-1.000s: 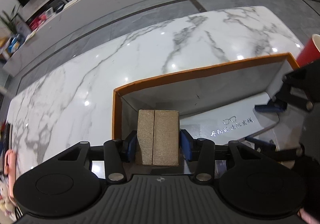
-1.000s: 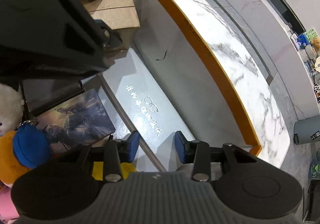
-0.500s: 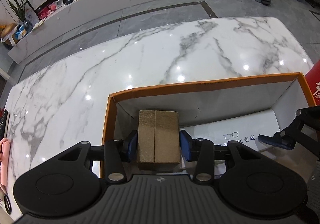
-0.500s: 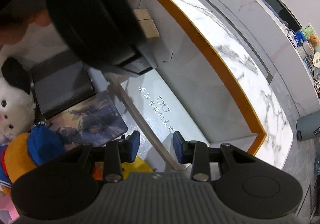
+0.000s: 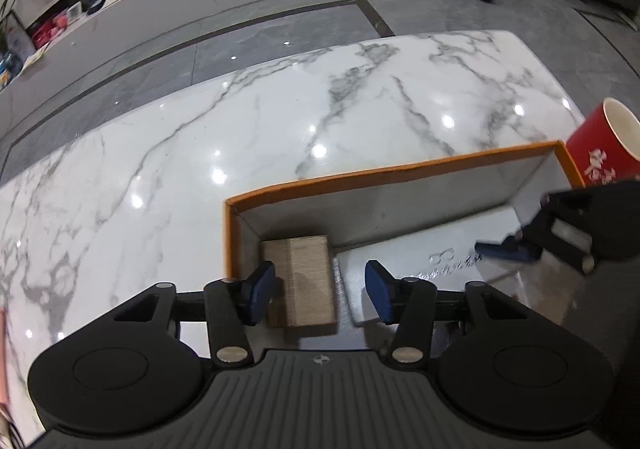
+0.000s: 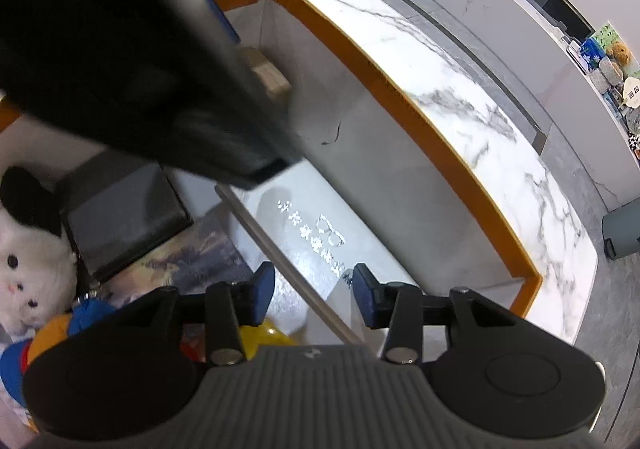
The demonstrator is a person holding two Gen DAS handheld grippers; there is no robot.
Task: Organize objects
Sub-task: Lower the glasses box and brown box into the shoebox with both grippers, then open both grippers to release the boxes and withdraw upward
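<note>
Inside the tray's far-left corner | brown box (image 5: 302, 281) lies flat against the orange-rimmed tray (image 5: 384, 173) wall | left gripper (image 5: 318, 291) fingers spread apart, box between them, unclamped | white case (image 6: 304, 237) just beside box | right gripper (image 6: 310, 299) fingers apart over the case, holding nothing | red cup (image 5: 604, 149) outside tray on marble table (image 5: 240, 121)

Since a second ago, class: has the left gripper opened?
Yes. The left gripper was shut on the brown box; now its pads stand apart, and the box sits free in the tray's corner.
</note>
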